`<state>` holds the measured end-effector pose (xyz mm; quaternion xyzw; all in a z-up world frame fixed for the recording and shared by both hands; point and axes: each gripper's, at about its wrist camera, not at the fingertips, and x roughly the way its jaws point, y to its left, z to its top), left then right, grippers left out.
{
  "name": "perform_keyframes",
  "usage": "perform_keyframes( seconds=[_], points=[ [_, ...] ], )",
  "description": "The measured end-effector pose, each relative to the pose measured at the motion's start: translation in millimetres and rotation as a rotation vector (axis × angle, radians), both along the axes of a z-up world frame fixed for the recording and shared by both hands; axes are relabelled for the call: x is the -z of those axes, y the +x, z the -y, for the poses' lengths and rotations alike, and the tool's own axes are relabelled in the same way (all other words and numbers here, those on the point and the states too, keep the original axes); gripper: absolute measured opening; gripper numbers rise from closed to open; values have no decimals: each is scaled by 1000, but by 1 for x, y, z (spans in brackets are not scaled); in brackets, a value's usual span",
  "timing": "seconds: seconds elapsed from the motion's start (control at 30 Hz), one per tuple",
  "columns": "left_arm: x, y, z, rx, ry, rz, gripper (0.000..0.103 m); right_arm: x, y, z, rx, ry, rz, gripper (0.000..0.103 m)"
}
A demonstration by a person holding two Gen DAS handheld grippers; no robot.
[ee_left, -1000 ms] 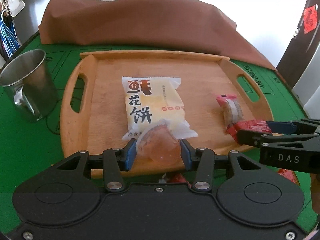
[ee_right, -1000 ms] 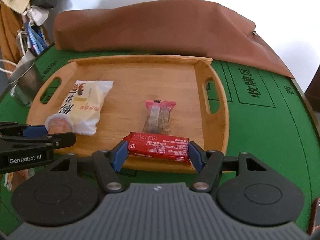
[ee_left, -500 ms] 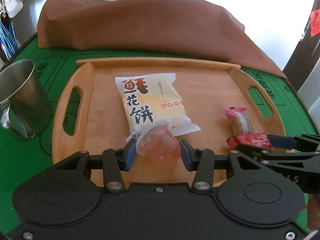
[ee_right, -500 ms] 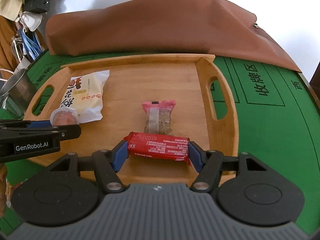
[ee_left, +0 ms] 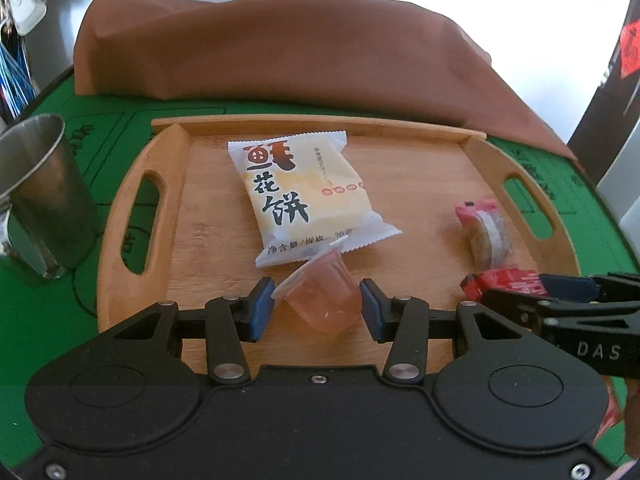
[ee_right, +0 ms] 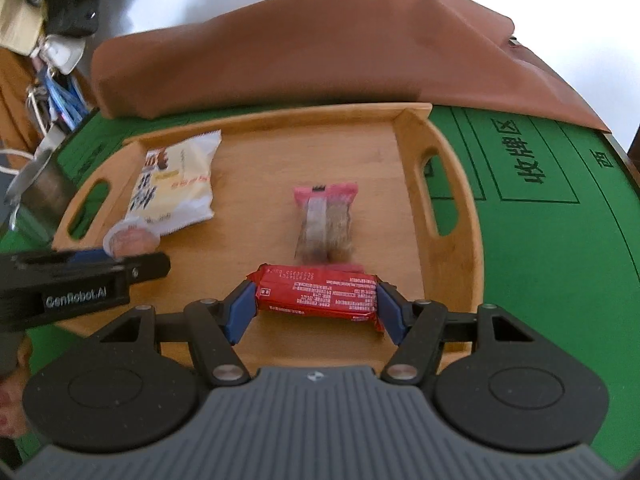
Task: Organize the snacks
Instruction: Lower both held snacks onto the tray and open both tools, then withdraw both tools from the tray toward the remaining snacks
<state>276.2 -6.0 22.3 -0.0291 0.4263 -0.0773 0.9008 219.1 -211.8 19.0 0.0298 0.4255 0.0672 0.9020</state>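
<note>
Your left gripper clamps a small pink jelly cup in clear plastic between its blue pads, tilted, over the near edge of the oval bamboo tray with cut-out handles. Your right gripper pinches a red foil-wrapped snack bar endwise between its pads, also over the tray's near edge.

In the left wrist view, at 12 o'clock just beyond the cup, a white-and-yellow pastry packet with black characters lies flat on the tray (whether its corner touches the cup cannot be told). At 2 o'clock lies a pink-ended clear wrapper holding a brown grain bar, just beyond the red bar. At 9 o'clock, off the tray, a steel cup stands on the green felt table. Farthest, at 12 o'clock, a brown cloth is heaped behind the tray.
</note>
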Motion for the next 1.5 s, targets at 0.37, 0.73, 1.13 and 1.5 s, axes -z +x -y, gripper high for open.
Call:
perform_keyframes(
  seconds=[0.37, 0.73, 1.13, 1.5],
  points=[
    [-2, -9, 4, 5, 24, 17, 45, 5, -2, -3, -8, -28, 30, 72],
    [-10, -26, 6, 17, 42, 60, 74, 1, -14, 1, 8, -19, 55, 90],
    [-29, -78, 12, 60, 80, 150, 94, -15, -51, 12, -14, -5, 108, 93],
    [-30, -137, 13, 121, 38, 174, 101, -15, -88, 22, -40, -5, 114, 95]
  ],
)
